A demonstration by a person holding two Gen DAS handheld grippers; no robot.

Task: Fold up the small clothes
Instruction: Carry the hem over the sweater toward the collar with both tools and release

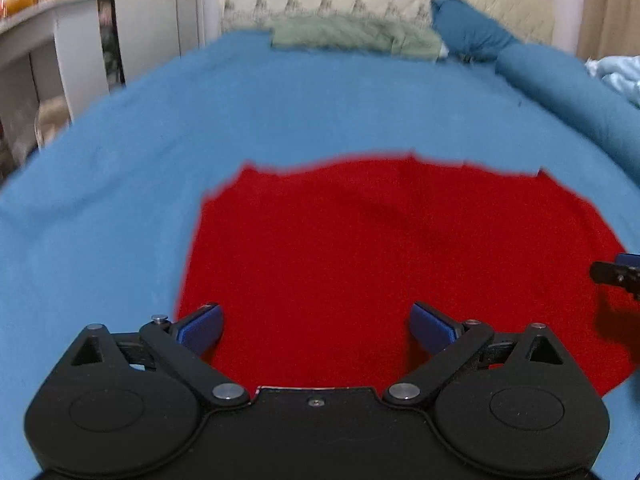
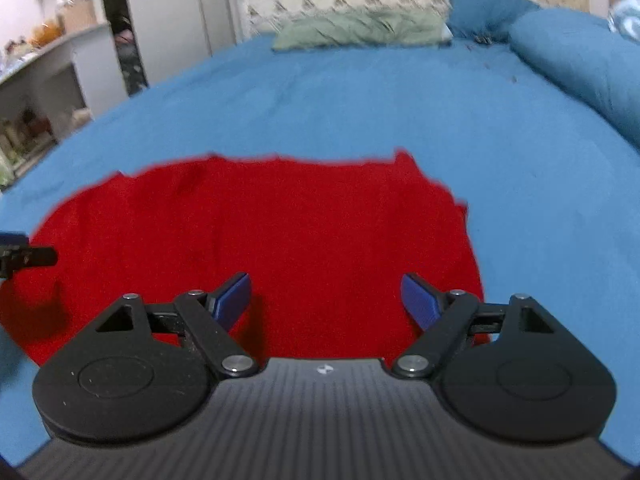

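While both grippers tilt down over a bed, a red cloth (image 1: 400,264) lies flat beneath them.
Left gripper (image 1: 316,328) and right gripper (image 2: 326,300) have jaws wide apart, nothing between the pads. Left view catches the right gripper's tip at its right edge; right view shows the cloth's right edge. Blue sheet (image 1: 120,184) underneath; green pillow (image 2: 360,28) far behind.

Both wrist cameras look forward and downward along their fingers, close above the bed (image 1: 280,112). Both views share the red garment (image 1: 380,260) and the bed's far edge.
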